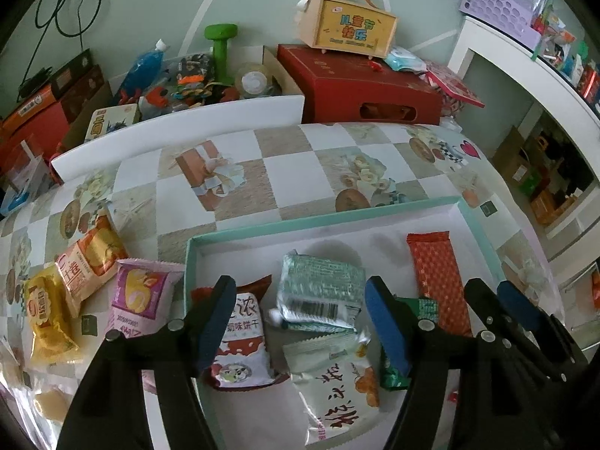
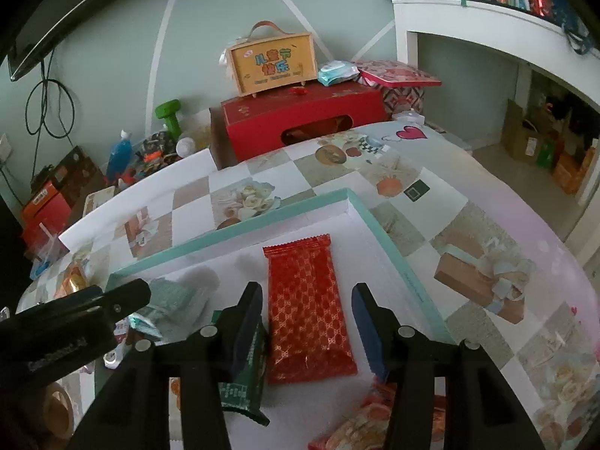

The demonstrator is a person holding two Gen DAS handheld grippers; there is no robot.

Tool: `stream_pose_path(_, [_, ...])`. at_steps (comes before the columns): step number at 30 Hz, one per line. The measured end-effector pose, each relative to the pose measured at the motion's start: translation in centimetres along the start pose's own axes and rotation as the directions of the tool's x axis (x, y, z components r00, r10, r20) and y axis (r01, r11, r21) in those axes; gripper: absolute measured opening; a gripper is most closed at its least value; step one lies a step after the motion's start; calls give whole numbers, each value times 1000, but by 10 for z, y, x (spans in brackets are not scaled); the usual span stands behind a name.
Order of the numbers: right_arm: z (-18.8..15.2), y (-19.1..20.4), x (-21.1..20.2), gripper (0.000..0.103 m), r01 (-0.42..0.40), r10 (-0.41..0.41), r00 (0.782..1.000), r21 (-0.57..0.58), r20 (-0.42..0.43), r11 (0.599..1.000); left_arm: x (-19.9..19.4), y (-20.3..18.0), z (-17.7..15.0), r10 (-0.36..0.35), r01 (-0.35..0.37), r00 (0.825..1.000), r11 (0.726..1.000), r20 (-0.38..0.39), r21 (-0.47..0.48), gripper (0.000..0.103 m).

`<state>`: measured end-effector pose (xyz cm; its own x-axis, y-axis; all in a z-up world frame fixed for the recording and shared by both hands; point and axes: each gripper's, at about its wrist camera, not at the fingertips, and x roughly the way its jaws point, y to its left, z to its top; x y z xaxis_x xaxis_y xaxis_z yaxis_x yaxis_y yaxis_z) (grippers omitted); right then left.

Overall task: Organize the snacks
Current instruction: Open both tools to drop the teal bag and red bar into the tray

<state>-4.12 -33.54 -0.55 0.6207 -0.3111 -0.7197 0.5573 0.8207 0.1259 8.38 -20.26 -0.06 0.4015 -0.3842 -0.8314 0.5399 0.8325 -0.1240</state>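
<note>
A shallow teal-rimmed box (image 1: 322,218) (image 2: 232,232) lies on the table and holds several snack packets: a red patterned one (image 1: 438,281) (image 2: 309,311), a pale green one (image 1: 322,288), a red-and-white one (image 1: 242,341), a white one with orange print (image 1: 337,386) and a dark green one (image 2: 243,375). My left gripper (image 1: 300,322) is open and empty above the box's middle. My right gripper (image 2: 307,330) is open and empty, its fingers either side of the red patterned packet. It also shows in the left wrist view (image 1: 498,307). Pink (image 1: 140,296), orange (image 1: 90,262) and yellow (image 1: 47,311) packets lie left of the box.
The table has a patterned cloth (image 1: 285,172). A red carton (image 1: 360,82) with a yellow handled box (image 1: 348,26) stands at the far edge, beside a white bin of clutter with a green dumbbell (image 1: 221,48). White shelves (image 2: 487,18) stand at the right.
</note>
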Motion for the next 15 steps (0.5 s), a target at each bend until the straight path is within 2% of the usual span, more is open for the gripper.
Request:
stream_pose_path(1, [0, 1, 0, 55, 0, 0, 1000, -2, -5, 1000, -1, 1, 0, -1, 1, 1000, 1000, 1, -4, 73])
stream_pose_path(2, [0, 1, 0, 56, 1, -1, 1000, -4, -10, 1000, -1, 3, 0, -3, 3, 1000, 1000, 2, -10, 80])
stream_pose_path(4, [-1, 3, 3, 75, 0, 0, 1000, -20, -29, 1000, -2, 8, -1, 1, -1, 1000, 999, 10, -34, 97])
stream_pose_path(5, [-1, 4, 3, 84, 6, -6, 1000, -27, -29, 1000, -3, 11, -2, 8, -7, 1000, 999, 19, -49, 99])
stream_pose_path(8, [-1, 4, 4, 91, 29, -30, 999, -28, -27, 999, -3, 18, -2, 28, -26, 999, 997, 26, -77, 100])
stream_pose_path(10, [-2, 2, 6, 102, 32, -33, 999, -17, -38, 999, -3, 23, -3, 47, -44, 998, 995, 30, -86, 103])
stream_pose_path(15, [-3, 0, 9, 103, 45, -46, 998, -22, -43, 999, -5, 30, -7, 55, -52, 998, 992, 27, -115, 103])
